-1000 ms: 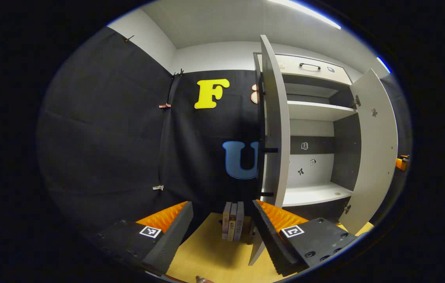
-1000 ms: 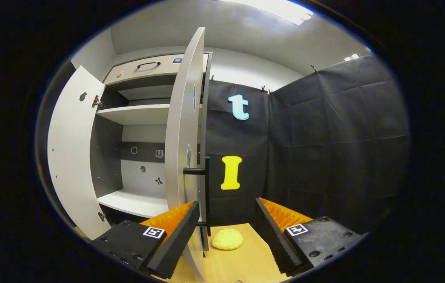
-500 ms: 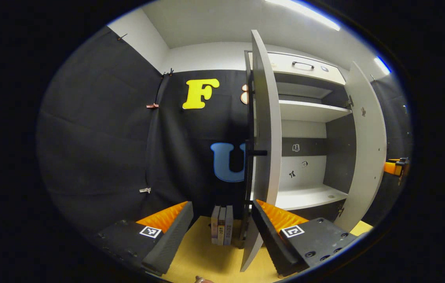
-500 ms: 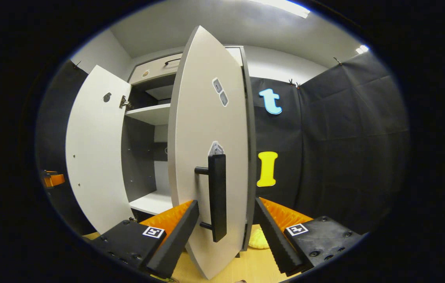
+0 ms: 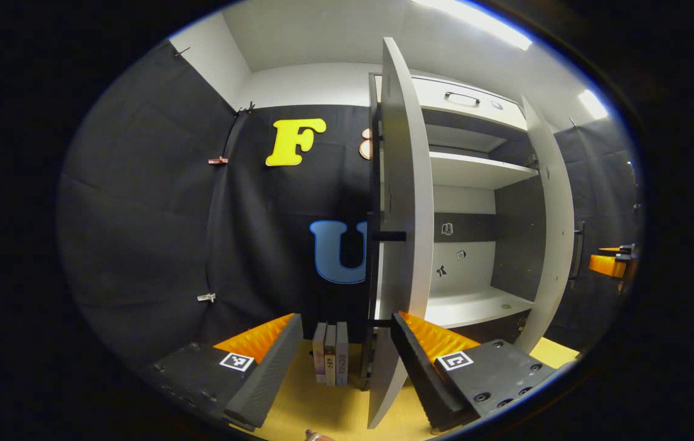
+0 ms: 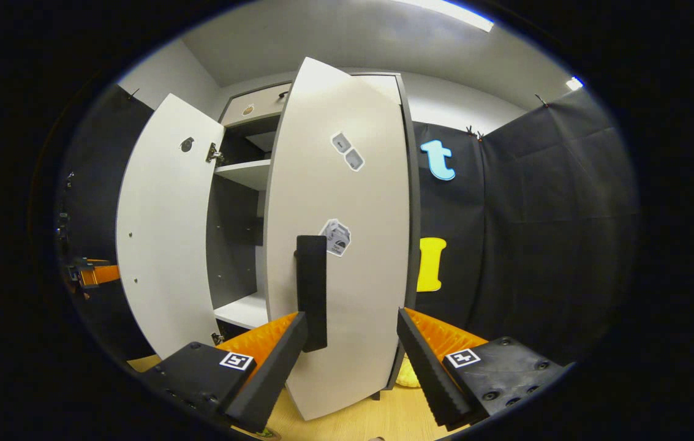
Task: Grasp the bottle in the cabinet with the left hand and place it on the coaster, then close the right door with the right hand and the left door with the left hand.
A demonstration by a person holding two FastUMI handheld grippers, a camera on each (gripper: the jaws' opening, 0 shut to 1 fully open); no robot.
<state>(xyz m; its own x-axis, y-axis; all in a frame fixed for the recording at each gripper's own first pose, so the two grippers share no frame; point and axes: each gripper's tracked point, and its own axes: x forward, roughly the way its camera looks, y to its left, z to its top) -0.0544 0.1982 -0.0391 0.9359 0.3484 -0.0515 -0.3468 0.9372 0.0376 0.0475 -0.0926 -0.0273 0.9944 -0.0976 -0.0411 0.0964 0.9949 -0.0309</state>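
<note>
Right door (image 6: 347,245) has swung well toward shut over the last second: it was edge-on in the right gripper view, and now its face with the black handle (image 6: 312,288) looks at the camera. Left gripper view has crept closer to the left door (image 5: 405,202), which looks about as open as before.

Right gripper (image 6: 351,361): jaws wide apart, holding nothing, with the handle's lower end between the fingers. Can't tell whether anything touches the door. Left gripper (image 5: 345,361): jaws also wide, empty, with the left door's lower edge just by its right-hand finger.

Bottle: can't spot it. The lower shelf (image 5: 475,304) in the cabinet looks bare, so I'd guess it's already out; the coaster isn't visible to me either.

Step in hand, as I judge it: finishing the right door. Push flat on the panel near the handle and follow the hinge arc, slowly at the end so it doesn't bounce. Close the left door after that, pushing on its outer face.
</note>
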